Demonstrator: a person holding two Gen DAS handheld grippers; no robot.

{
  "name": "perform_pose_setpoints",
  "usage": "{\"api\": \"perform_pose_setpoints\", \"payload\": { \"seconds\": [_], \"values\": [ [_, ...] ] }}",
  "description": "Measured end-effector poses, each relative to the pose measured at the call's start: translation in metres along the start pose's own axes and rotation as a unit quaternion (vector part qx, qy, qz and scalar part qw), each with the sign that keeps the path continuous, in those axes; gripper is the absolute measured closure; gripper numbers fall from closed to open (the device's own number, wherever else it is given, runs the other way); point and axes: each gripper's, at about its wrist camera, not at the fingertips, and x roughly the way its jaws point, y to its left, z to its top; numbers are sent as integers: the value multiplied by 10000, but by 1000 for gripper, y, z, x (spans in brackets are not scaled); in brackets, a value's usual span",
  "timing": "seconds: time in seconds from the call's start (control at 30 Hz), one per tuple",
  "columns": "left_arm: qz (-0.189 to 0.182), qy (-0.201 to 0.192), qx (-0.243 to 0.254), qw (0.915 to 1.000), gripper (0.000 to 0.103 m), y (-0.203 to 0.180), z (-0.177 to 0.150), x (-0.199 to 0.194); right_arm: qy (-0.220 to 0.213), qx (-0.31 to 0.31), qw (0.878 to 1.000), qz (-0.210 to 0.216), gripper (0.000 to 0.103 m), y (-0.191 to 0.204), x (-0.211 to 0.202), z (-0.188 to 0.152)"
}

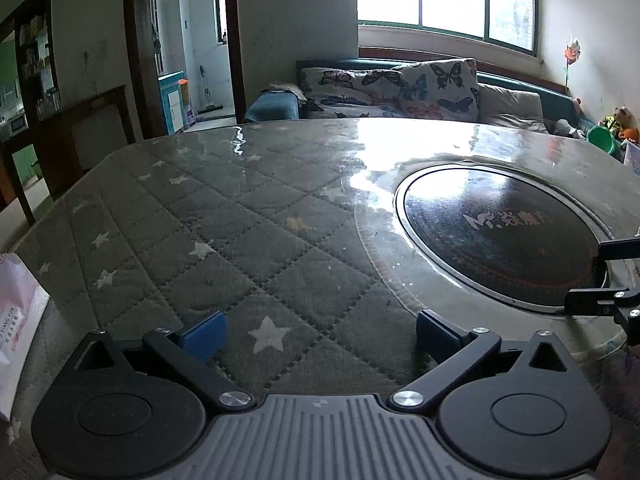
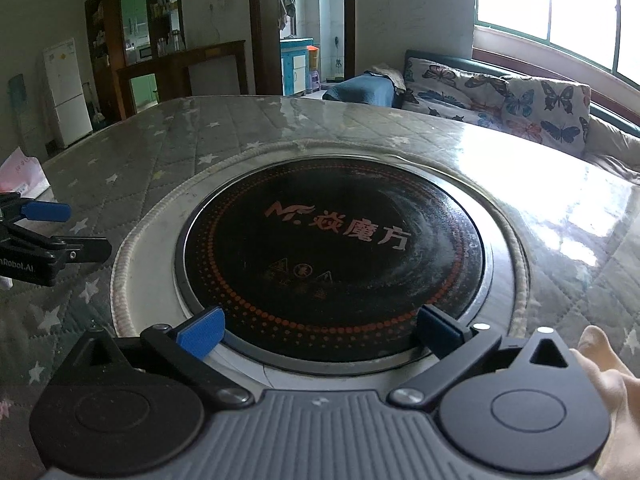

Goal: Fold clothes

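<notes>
No garment shows in either view. My left gripper [image 1: 320, 338] is open and empty, low over the grey quilted star-print table cover [image 1: 224, 240]. My right gripper [image 2: 320, 332] is open and empty, at the near rim of the round black cooktop [image 2: 336, 240] set into the table. The left gripper also shows at the left edge of the right wrist view [image 2: 56, 232], and part of the right gripper shows at the right edge of the left wrist view [image 1: 612, 280]. A bare hand [image 2: 608, 380] holds the right gripper.
The cooktop [image 1: 500, 236] lies right of the left gripper. A clear glossy sheet covers the table [image 2: 520, 184]. A pink-and-white bag [image 1: 16, 320] sits at the table's left edge. A sofa with butterfly cushions [image 1: 400, 88] stands behind, under windows.
</notes>
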Motion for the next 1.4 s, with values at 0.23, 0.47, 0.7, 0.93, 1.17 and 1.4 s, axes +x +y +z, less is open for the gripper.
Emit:
{"api": "perform_pose_setpoints", "payload": {
  "seconds": [0.23, 0.47, 0.7, 0.93, 1.17, 1.4],
  "values": [
    [-34, 21, -60, 10000, 0, 1, 0, 1, -3, -17, 10000, -6, 0, -1, -1, -1],
    [-39, 32, -74, 10000, 0, 0, -1, 1, -3, -27, 10000, -10, 0, -1, -1, -1],
    [-42, 37, -84, 9999, 0, -1, -1, -1, -3, -30, 10000, -9, 0, -1, -1, -1],
    [-49, 43, -91, 9999, 0, 0, -1, -2, -3, -32, 10000, -3, 0, -3, -2, -1],
    [-57, 46, -96, 9999, 0, 3, -1, -2, -3, -38, 10000, -6, 0, -4, -3, -2],
    [-57, 48, -92, 9999, 0, 3, 0, -2, -4, -41, 10000, -13, 0, -4, -3, -2]
  ]
}}
